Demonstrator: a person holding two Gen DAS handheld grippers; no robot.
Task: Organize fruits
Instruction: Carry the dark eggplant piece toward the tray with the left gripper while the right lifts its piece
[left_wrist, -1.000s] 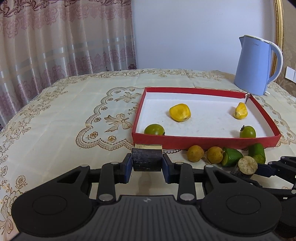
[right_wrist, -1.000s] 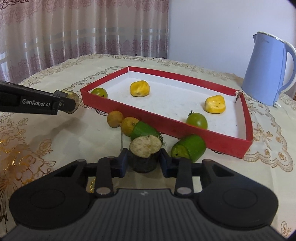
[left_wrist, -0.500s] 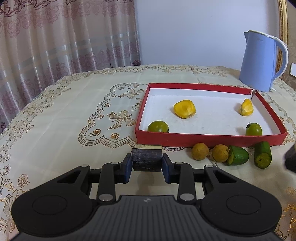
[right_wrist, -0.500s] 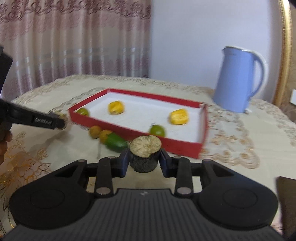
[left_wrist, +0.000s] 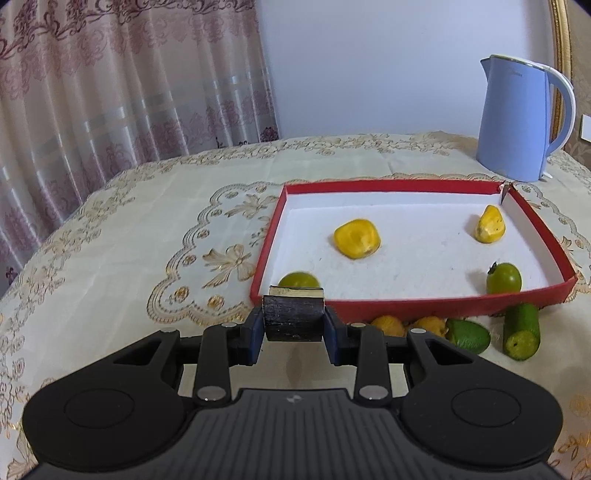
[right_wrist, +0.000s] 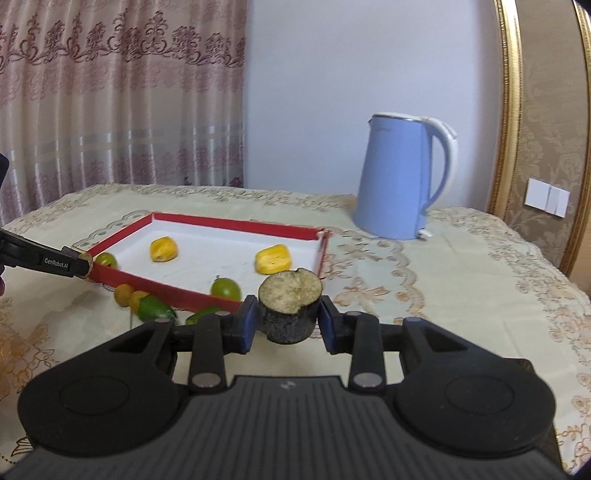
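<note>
My left gripper (left_wrist: 293, 323) is shut on a dark cut fruit piece (left_wrist: 293, 316), held just in front of the near left corner of the red tray (left_wrist: 406, 308). My right gripper (right_wrist: 285, 321) is shut on a second dark piece with a pale cut face (right_wrist: 290, 308), lifted above the cloth right of the tray (right_wrist: 166, 286). Inside the tray lie two yellow fruits (left_wrist: 356, 238) (left_wrist: 489, 229) and two green round ones (left_wrist: 504, 278) (left_wrist: 298, 279). Two small orange fruits (left_wrist: 388, 325) and two green pieces (left_wrist: 469, 334) (left_wrist: 521, 330) lie on the cloth before the tray.
A blue kettle (left_wrist: 517, 118) stands behind the tray's far right corner, also large in the right wrist view (right_wrist: 400, 177). A lace tablecloth (left_wrist: 129, 240) covers the round table. Curtains (left_wrist: 110, 81) hang behind. The left gripper's arm (right_wrist: 44, 258) reaches in from the left.
My right gripper rose and swung to the right with its dark piece, away from the green pieces. My left gripper shifted slightly toward the tray, still gripping its piece.
</note>
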